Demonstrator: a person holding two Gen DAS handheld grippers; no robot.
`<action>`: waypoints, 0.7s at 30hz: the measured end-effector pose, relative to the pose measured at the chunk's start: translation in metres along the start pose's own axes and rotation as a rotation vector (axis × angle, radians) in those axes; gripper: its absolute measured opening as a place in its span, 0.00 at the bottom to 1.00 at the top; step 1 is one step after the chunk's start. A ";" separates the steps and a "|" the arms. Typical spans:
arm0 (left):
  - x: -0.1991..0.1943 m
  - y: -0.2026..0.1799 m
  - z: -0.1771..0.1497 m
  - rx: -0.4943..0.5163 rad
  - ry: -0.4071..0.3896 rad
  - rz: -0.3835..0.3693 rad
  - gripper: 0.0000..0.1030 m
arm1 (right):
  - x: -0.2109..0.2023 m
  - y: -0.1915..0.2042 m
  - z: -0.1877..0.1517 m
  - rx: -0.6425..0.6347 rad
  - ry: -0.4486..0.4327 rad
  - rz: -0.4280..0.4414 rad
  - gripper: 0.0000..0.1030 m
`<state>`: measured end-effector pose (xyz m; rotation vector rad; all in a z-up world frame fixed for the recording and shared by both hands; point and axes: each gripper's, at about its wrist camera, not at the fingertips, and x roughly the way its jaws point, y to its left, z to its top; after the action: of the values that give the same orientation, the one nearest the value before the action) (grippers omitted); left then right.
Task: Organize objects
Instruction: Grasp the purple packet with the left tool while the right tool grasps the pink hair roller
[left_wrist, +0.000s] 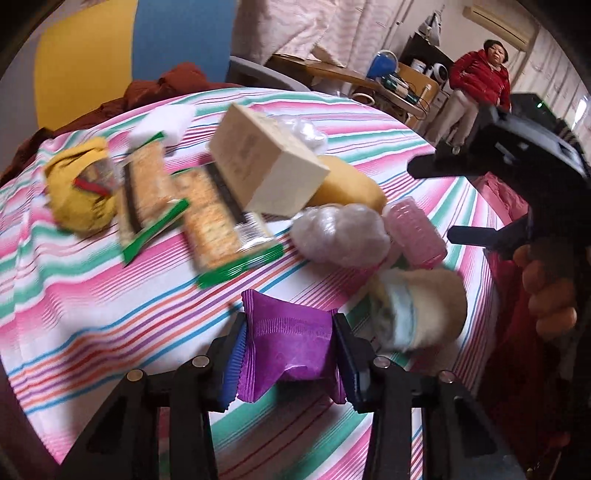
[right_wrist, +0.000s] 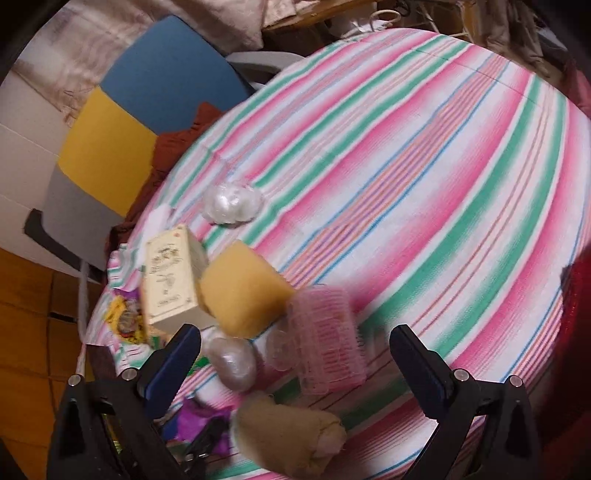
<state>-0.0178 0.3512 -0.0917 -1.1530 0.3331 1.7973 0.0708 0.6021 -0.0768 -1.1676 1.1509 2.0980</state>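
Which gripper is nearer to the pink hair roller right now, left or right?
Right. The right gripper is open and hovers directly over the pink hair roller, which lies between its fingers. The left gripper sits off to the side, shut on a purple packet.

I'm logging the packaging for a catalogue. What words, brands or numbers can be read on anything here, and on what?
None can be read.
Cream box: dark print and a small red mark on its face, too blurred to read.
Cracker packets: green-edged wrappers, print smeared by motion.
Yellow pouch: a red and white label, illegible.
Purple packet in the left gripper: no print shows.
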 end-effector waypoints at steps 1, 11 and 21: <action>-0.004 0.004 -0.003 -0.008 -0.006 0.009 0.43 | 0.002 0.000 0.000 0.001 0.004 -0.021 1.00; -0.033 0.033 -0.036 -0.068 -0.032 0.033 0.43 | 0.014 0.010 -0.004 -0.072 0.047 -0.124 0.98; -0.039 0.033 -0.044 -0.077 -0.036 0.042 0.43 | 0.039 0.018 -0.006 -0.129 0.150 -0.217 0.90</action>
<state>-0.0151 0.2838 -0.0906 -1.1734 0.2708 1.8793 0.0402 0.5874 -0.1041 -1.4615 0.9158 1.9693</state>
